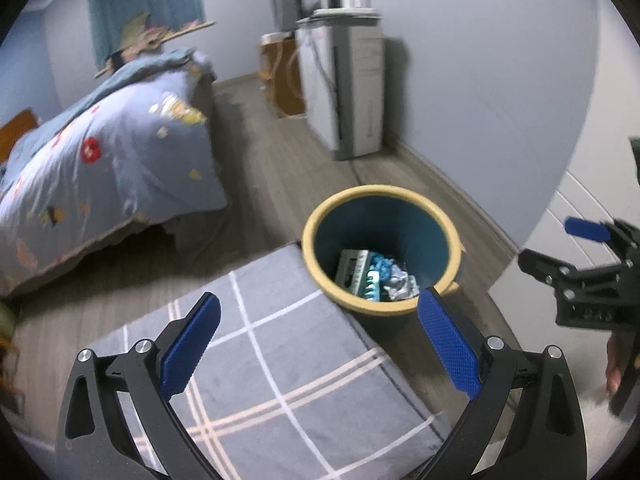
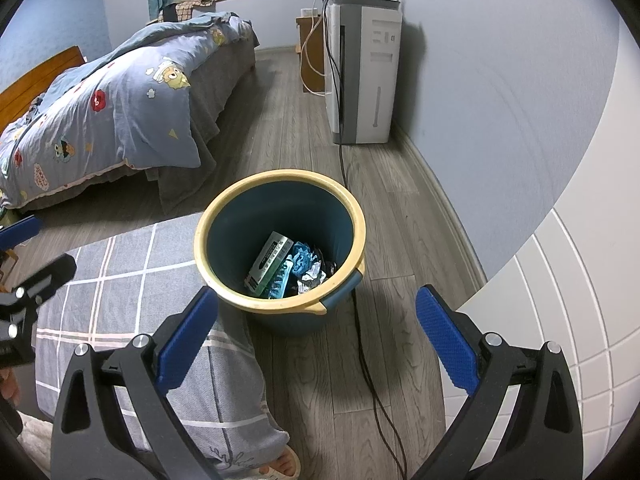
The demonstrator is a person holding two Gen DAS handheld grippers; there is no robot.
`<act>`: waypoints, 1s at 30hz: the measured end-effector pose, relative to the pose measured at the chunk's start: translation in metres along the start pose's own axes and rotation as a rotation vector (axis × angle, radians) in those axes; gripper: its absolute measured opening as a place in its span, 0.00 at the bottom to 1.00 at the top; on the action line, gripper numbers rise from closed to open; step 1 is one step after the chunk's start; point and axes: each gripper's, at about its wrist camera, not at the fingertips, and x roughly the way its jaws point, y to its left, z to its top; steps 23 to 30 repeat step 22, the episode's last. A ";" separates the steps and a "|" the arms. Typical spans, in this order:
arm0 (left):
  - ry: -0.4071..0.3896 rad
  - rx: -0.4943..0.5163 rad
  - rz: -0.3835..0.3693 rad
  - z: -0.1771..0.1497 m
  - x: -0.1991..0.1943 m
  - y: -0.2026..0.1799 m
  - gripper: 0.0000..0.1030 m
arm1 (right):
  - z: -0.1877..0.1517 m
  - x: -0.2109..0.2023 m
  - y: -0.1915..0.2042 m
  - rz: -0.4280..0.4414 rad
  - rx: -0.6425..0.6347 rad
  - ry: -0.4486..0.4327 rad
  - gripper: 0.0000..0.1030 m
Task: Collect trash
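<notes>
A blue bin with a yellow rim [image 1: 384, 190] [image 2: 280, 174] stands on the wood floor. In its bottom lies trash [image 1: 372, 276]: a silver and green box [image 2: 268, 264], a crumpled blue piece [image 2: 302, 258] and a foil wrapper [image 2: 314, 278]. My left gripper [image 1: 320, 308] is open and empty, just short of the bin's near rim. My right gripper [image 2: 316, 300] is also open and empty, above the bin's near edge. Each gripper shows in the other's view, the right gripper [image 1: 546, 240] at the right edge and the left gripper [image 2: 44, 246] at the left edge.
A person's leg in grey plaid trousers [image 1: 280, 360] [image 2: 140, 300] is beside the bin, with a slippered foot [image 2: 284, 460] below. A bed with a blue quilt [image 2: 100, 112] fills the left. A white appliance [image 2: 368, 72] stands by the wall. A black cable [image 2: 360, 320] runs past the bin.
</notes>
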 end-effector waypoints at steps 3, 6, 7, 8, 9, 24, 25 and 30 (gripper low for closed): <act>0.027 -0.037 -0.066 0.000 0.004 0.006 0.95 | 0.000 0.001 0.002 -0.002 -0.004 0.004 0.94; -0.006 -0.034 -0.098 -0.002 0.002 0.008 0.95 | 0.000 0.000 0.001 -0.002 0.000 0.008 0.94; -0.015 -0.023 -0.099 -0.003 0.000 0.006 0.95 | -0.001 0.000 0.001 -0.001 0.004 0.009 0.94; -0.023 -0.014 -0.097 -0.003 -0.001 0.005 0.95 | -0.001 0.000 0.000 0.000 0.006 0.009 0.94; -0.033 -0.005 -0.095 -0.004 -0.003 0.004 0.95 | -0.001 0.000 0.000 0.001 0.008 0.010 0.94; -0.025 0.049 -0.051 -0.004 -0.003 -0.007 0.95 | 0.001 0.003 -0.002 -0.003 0.016 0.025 0.94; -0.025 0.049 -0.051 -0.004 -0.003 -0.007 0.95 | 0.001 0.003 -0.002 -0.003 0.016 0.025 0.94; -0.025 0.049 -0.051 -0.004 -0.003 -0.007 0.95 | 0.001 0.003 -0.002 -0.003 0.016 0.025 0.94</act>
